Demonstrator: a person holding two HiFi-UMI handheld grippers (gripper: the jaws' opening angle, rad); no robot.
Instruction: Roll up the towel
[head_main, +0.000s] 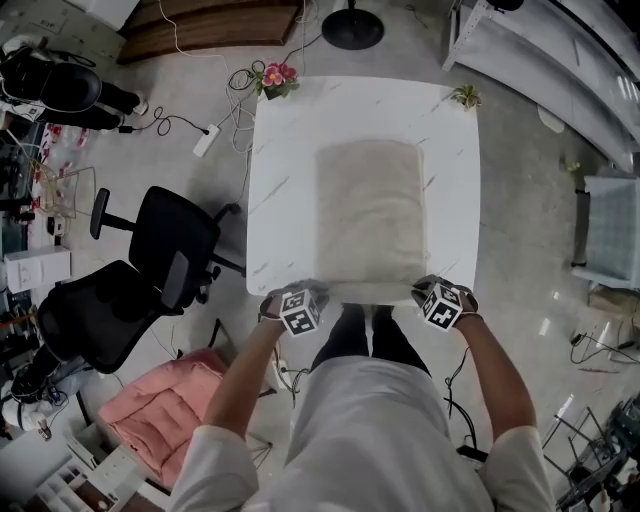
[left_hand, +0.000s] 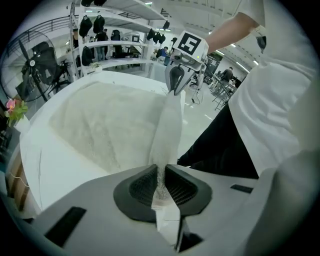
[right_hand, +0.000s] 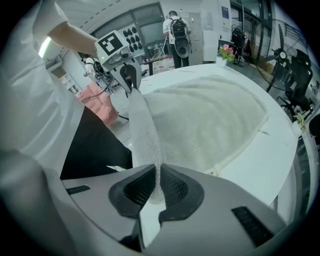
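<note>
Right now my left hand-held gripper (left_hand: 161, 176) is pinched tight on one near corner of the towel (left_hand: 107, 120). My right hand-held gripper (right_hand: 158, 186) is pinched tight on the other near corner. Thin cloth sits between the pads of each one.

I hold both corners at once so the near edge pulls into a straight line between them. That edge is lifted a little off the bench (head_main: 285, 200), right in front of me. I think this is the start of the roll, and a straight edge should make it even.

The rest of the towel lies flat on the bench, stretching away from me. The pink flowers (head_main: 275, 78) and the small plant (head_main: 465, 96) sit at the far corners, well apart from the towel, so they should not be in the way.
</note>
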